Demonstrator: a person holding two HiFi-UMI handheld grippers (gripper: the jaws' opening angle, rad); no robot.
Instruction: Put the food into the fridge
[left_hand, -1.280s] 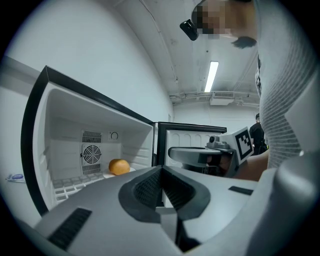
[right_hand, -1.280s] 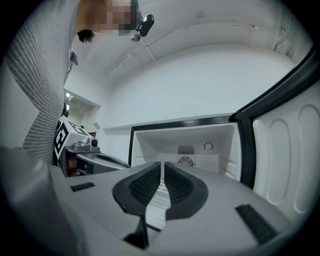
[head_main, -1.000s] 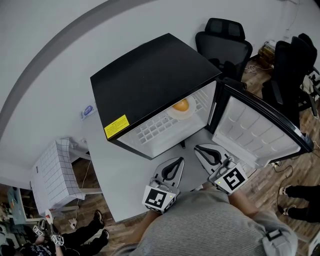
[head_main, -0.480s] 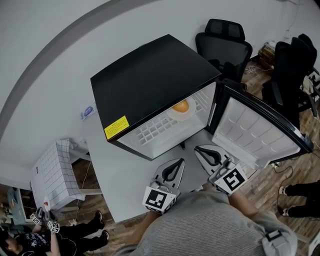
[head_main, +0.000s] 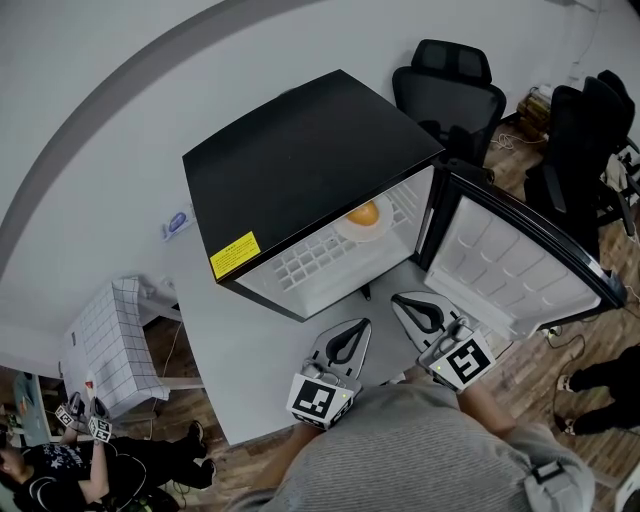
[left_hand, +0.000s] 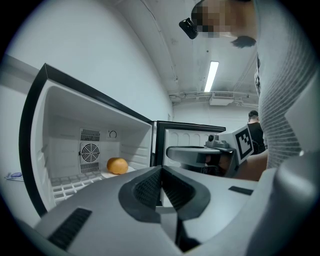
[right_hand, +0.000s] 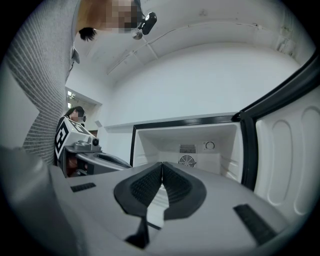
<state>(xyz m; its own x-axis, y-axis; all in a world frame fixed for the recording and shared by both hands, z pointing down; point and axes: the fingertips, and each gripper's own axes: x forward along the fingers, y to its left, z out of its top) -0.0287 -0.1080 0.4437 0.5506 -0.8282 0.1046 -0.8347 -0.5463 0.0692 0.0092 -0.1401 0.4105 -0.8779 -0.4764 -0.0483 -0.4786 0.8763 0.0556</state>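
- orange sits on a white plate, back of the fridge shelf
- door wide open
- left gripper: jaws together, empty, over the table facing the opening
- right gripper: alongside, jaws just closed, nothing between

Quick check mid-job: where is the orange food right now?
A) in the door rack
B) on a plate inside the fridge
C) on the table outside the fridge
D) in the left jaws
B: the orange food sits on a white plate inside the open fridge.
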